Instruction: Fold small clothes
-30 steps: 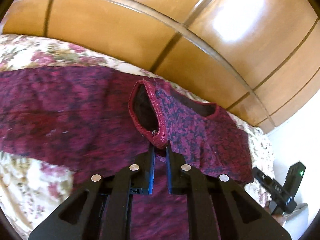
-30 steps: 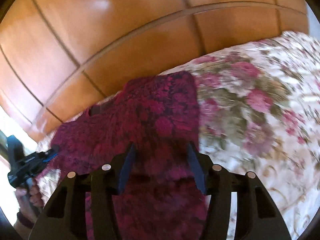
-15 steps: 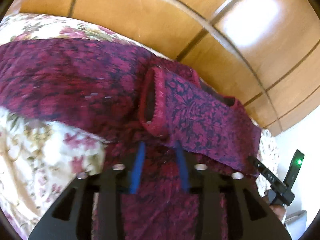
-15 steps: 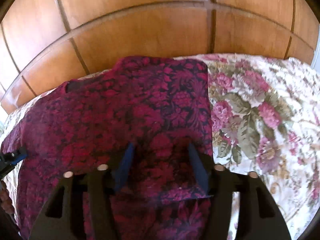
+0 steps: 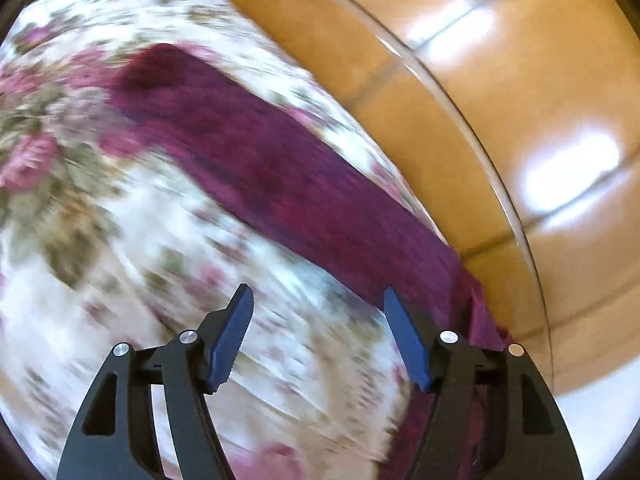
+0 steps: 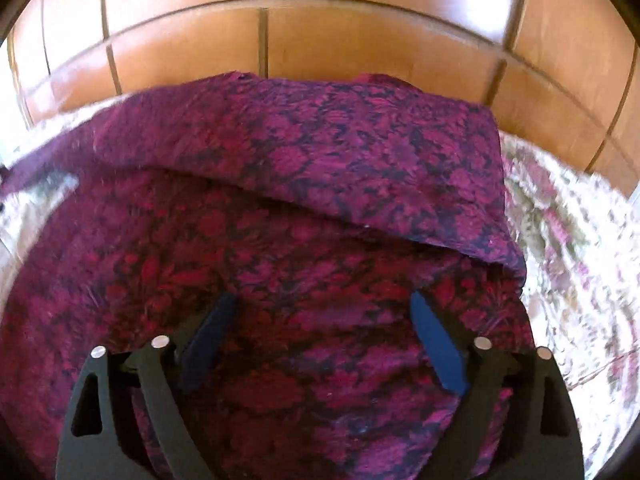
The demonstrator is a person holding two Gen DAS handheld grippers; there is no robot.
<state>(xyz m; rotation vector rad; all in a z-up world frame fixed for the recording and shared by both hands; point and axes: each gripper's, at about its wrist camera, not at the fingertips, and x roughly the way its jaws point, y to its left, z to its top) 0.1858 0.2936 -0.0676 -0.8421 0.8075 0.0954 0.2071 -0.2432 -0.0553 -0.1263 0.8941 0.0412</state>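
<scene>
A dark red patterned garment (image 6: pixel 304 248) lies on a floral bedspread (image 6: pixel 568 264). Its upper part is folded down over the lower part, with the fold's edge running across the right wrist view. My right gripper (image 6: pixel 320 320) is open and empty, just above the garment's lower half. In the blurred left wrist view a long strip of the garment (image 5: pixel 288 184) runs across the bedspread (image 5: pixel 120 240) toward the right. My left gripper (image 5: pixel 318 312) is open and empty over bare bedspread, its right finger near the garment's edge.
A glossy wooden headboard (image 6: pixel 320 36) with panel grooves rises behind the bed, also in the left wrist view (image 5: pixel 500 100). Floral bedspread shows to the right of the garment in the right wrist view.
My left gripper let go of the sleeve cuff, opened wide and swung left off the garment onto bedspread. My right gripper stayed open and drew back, showing more of the folded garment.
</scene>
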